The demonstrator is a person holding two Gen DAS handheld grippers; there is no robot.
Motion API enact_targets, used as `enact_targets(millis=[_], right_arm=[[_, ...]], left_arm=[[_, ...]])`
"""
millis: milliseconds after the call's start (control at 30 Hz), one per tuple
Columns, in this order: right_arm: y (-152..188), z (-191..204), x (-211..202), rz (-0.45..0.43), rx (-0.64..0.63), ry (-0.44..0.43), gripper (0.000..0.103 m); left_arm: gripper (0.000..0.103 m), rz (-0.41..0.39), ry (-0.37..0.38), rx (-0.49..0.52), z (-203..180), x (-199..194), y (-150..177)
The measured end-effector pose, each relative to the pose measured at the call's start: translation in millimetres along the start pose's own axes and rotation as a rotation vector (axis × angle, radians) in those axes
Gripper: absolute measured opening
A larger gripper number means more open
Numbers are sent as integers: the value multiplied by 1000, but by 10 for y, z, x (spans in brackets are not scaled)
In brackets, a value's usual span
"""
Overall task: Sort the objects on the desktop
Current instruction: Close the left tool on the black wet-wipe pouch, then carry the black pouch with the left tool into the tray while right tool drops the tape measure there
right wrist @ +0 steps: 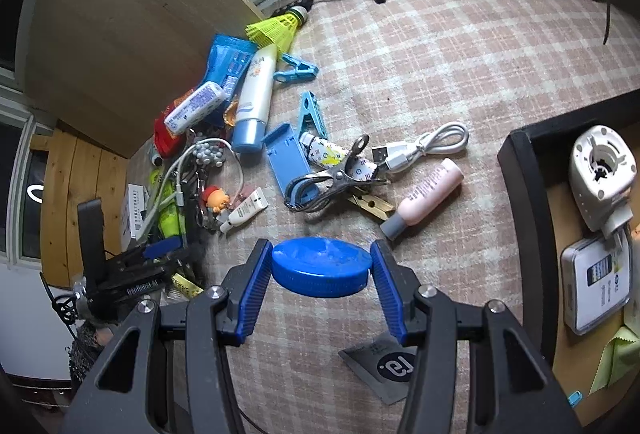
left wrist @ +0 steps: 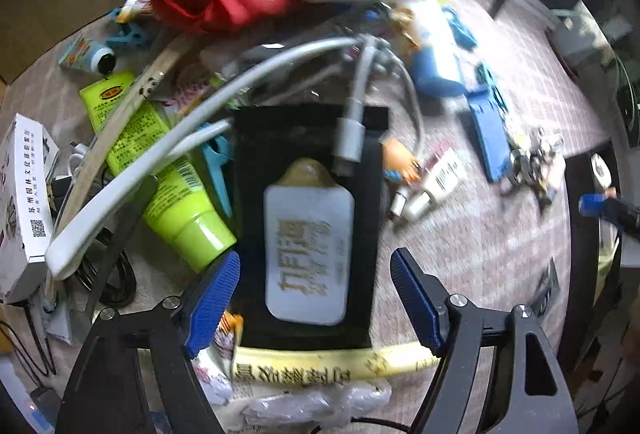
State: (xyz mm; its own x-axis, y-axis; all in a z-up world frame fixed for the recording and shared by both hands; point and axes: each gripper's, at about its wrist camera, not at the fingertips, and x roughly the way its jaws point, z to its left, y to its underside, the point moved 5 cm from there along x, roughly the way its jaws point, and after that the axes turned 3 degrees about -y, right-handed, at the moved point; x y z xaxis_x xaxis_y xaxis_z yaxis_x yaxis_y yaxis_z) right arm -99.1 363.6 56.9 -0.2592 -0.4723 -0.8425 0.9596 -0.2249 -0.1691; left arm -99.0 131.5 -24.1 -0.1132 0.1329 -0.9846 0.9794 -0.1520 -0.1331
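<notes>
Blue pads of your left gripper (left wrist: 316, 298) spread wide, black pouch (left wrist: 308, 218) between, untouched; white cable (left wrist: 224, 94) crosses its 12 o'clock, green tube (left wrist: 168, 178) crowds 9. Pouch label blurred, unreadable. Your right gripper (right wrist: 320, 286) pinches the blue round lid (right wrist: 320, 270); pink bottle (right wrist: 428, 194) at 1 o'clock, dark tray (right wrist: 528, 202) at 3.

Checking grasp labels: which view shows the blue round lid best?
Right wrist view: the blue round lid sits centred and sharp between the right tool's pads. The left wrist view doesn't show it at all.

Checked tablecloth (right wrist: 440, 54), scattered tubes, clips, cables
</notes>
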Motion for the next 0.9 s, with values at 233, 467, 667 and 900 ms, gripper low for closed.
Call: enact_targets(millis=[233, 467, 667, 900], right_arm=[[-12, 41, -31, -4, -16, 1, 49], [-27, -31, -193, -43, -8, 8, 49], [-24, -132, -485, -78, -24, 50, 49], [36, -503, -953, -133, 20, 125, 49]], left_arm=[[68, -17, -40, 36, -163, 137, -42], [63, -13, -35, 76, -397, 81, 165], [63, -62, -2, 164, -839, -231, 248], [63, -99, 5, 356, -1706, -544, -414]])
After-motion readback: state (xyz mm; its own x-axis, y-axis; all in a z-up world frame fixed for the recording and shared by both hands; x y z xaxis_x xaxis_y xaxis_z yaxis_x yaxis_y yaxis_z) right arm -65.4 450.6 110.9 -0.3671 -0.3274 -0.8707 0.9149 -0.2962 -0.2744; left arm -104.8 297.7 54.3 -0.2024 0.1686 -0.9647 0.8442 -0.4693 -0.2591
